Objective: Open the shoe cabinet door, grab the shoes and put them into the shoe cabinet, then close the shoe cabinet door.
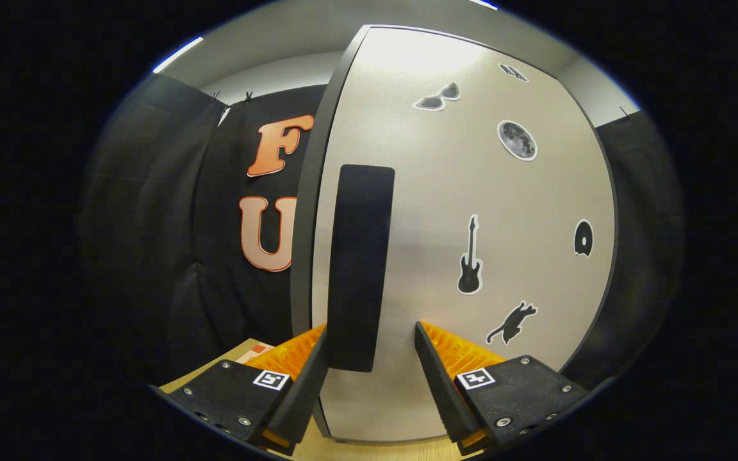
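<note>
**Handle between the fingers, door not yet pulled**

Your gripper (369, 349) stands open, its fingers either side of the lower end of the handle (361, 266), with a clear gap on the right one, so nothing is gripped yet. The handle is a dark upright bar, its long axis vertical, near the left edge of the cabinet door (471, 211) (stickers lie to the handle's right). You are pointing straight at the door, fingers level. Closing on the handle looks like the next step.

Walls: black draped cloth booth wall (151, 211), both sides.
Ceiling: pale grey ceiling (279, 38); thin bright strip light (178, 54).
Floor: light tan wooden surface (369, 449).
</note>
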### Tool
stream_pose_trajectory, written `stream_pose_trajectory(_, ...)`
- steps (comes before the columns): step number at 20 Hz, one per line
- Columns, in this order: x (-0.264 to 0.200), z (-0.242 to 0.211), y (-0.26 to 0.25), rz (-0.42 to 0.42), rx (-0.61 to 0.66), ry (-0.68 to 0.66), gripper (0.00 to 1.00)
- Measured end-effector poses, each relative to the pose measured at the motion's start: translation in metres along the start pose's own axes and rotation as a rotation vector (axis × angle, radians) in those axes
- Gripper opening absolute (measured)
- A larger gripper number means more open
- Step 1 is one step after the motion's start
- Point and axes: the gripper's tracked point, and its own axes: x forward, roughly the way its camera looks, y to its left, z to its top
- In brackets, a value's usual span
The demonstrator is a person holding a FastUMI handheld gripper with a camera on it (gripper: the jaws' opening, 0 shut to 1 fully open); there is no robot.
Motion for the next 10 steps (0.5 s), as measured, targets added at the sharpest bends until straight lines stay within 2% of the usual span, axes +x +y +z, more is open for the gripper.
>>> stream_pose_trajectory(6, -0.004, -0.002, 0.001, 0.007, 0.049, 0.031, 0.81)
stream_pose_trajectory(10, -0.033, 0.010, -0.005, 0.001, 0.063, 0.007, 0.83)
